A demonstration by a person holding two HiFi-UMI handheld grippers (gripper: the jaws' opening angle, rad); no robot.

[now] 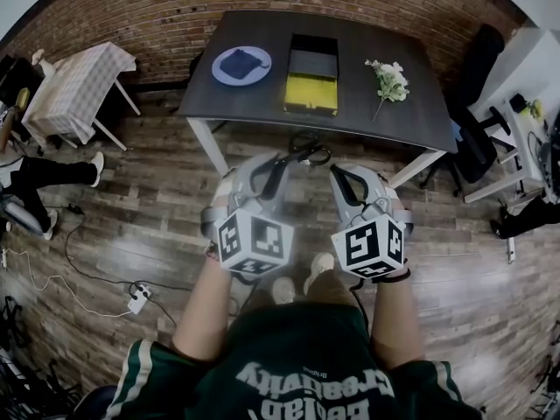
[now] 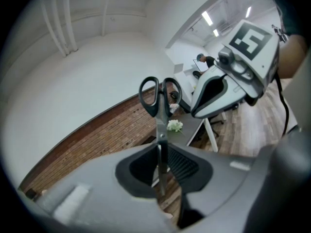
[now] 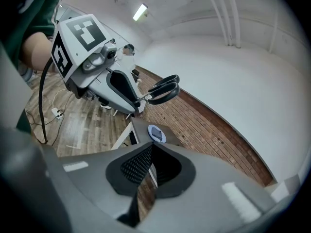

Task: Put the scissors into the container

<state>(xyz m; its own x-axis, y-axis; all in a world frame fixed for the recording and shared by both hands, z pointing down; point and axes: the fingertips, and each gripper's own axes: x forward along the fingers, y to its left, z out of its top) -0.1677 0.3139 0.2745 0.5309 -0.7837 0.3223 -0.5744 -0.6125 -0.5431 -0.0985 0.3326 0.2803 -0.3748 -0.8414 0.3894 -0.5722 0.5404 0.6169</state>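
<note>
In the head view I stand on the wood floor short of the dark table (image 1: 411,103), both grippers held side by side at waist height. My left gripper (image 1: 282,166) is shut on the blades of the black-handled scissors (image 1: 306,153), whose loops point toward the table. In the left gripper view the scissors (image 2: 159,98) stand up from between the pads. My right gripper (image 1: 339,175) is shut, nothing in it. The container (image 1: 312,75), a black open box with a yellow near part, sits mid-table. The right gripper view shows the scissors (image 3: 163,90) from the side.
A blue plate (image 1: 241,65) with a dark pouch lies left of the container, white flowers (image 1: 388,80) to its right. A small cloth-covered table (image 1: 74,86) stands far left, chairs (image 1: 477,138) to the right. A power strip (image 1: 136,300) and cable lie on the floor.
</note>
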